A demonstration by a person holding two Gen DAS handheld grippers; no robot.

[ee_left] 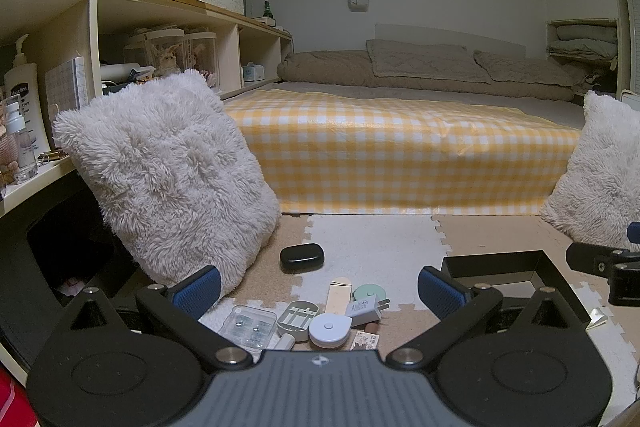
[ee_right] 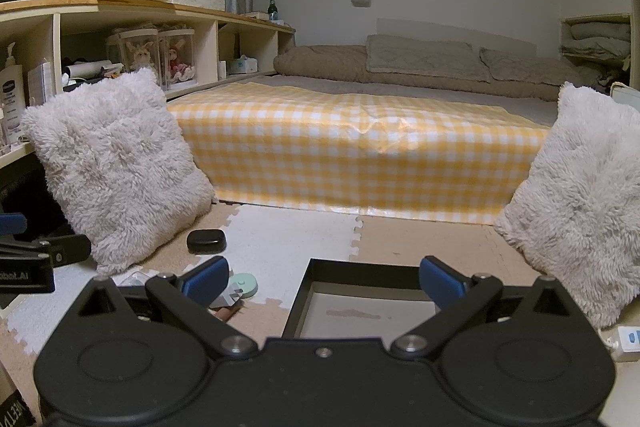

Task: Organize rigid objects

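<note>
Between my left jaws [ee_left: 319, 287], which stand wide with nothing in them, a small heap of rigid things lies on the foam floor mat [ee_left: 372, 243]: one clear plastic case [ee_left: 250, 327], one grey oval holder [ee_left: 294, 315], one round white tape measure [ee_left: 330, 329], one white charger plug [ee_left: 366, 309], one pale wooden stick [ee_left: 338, 293] and one mint-green disc [ee_left: 370, 293]. One glossy black oval case [ee_left: 302, 257] sits apart, farther out on the white mat tile. My right jaws [ee_right: 324, 281] are spread wide too, holding nothing, and hang over one black rectangular tray [ee_right: 360, 269]; what I see of its pale bottom is bare. From the left wrist view this tray [ee_left: 500, 267] lies to the right of the heap. Two shaggy white cushions lean at either side, one left [ee_left: 168, 183] and one right [ee_right: 576, 207]. Behind them is one bed under a yellow-and-white checked cover [ee_left: 400, 151], with brown quilted bedding [ee_left: 400, 67] at its head. One cream shelf unit [ee_left: 120, 11] runs along the left wall, holding a white lotion pump bottle [ee_left: 22, 95] and two clear jars with plush toys [ee_right: 156, 55].
</note>
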